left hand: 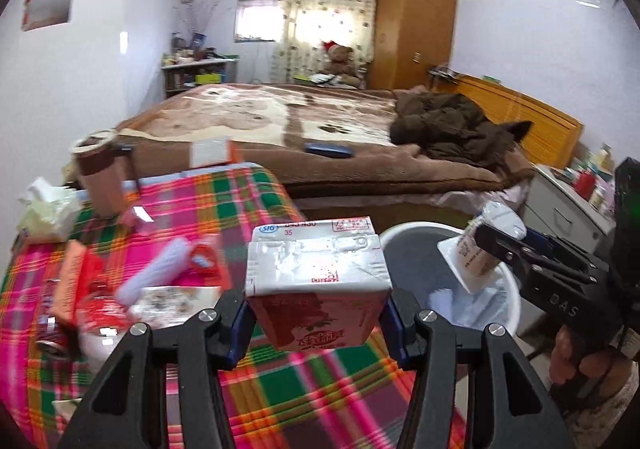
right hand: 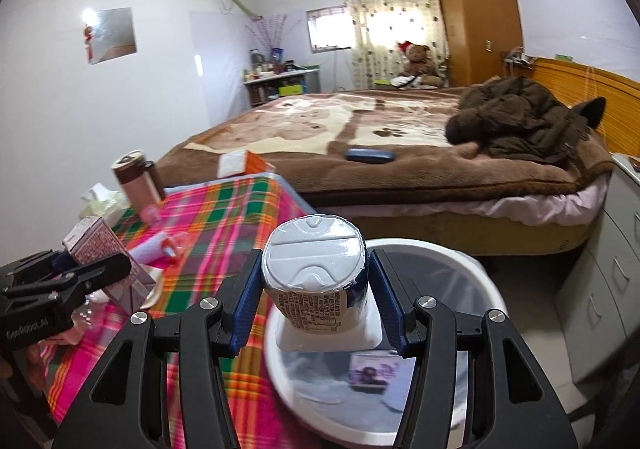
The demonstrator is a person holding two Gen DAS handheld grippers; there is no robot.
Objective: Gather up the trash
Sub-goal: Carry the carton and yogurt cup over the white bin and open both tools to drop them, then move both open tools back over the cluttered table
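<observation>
1. Left hand-held gripper point(left hand: 316, 323): jaws part-open and clamped on the flat sides of a drink carton point(left hand: 316, 289), centre of the left wrist view, above the plaid counter point(left hand: 280, 401); judged light, thin-walled, crushable if squeezed; the broad faces are the sound hold.
2. Right hand-held gripper point(right hand: 320, 313): jaws part-open and gripping a sealed yogurt cup point(right hand: 316, 277) by its tapered wall, centre of the right wrist view, over the white bin point(right hand: 476, 273); judged light, smooth-sided, liable to slip; hold best kept mid-wall, beneath the rim.
3. More litter lies at lower left of the left wrist view, blurred.
</observation>
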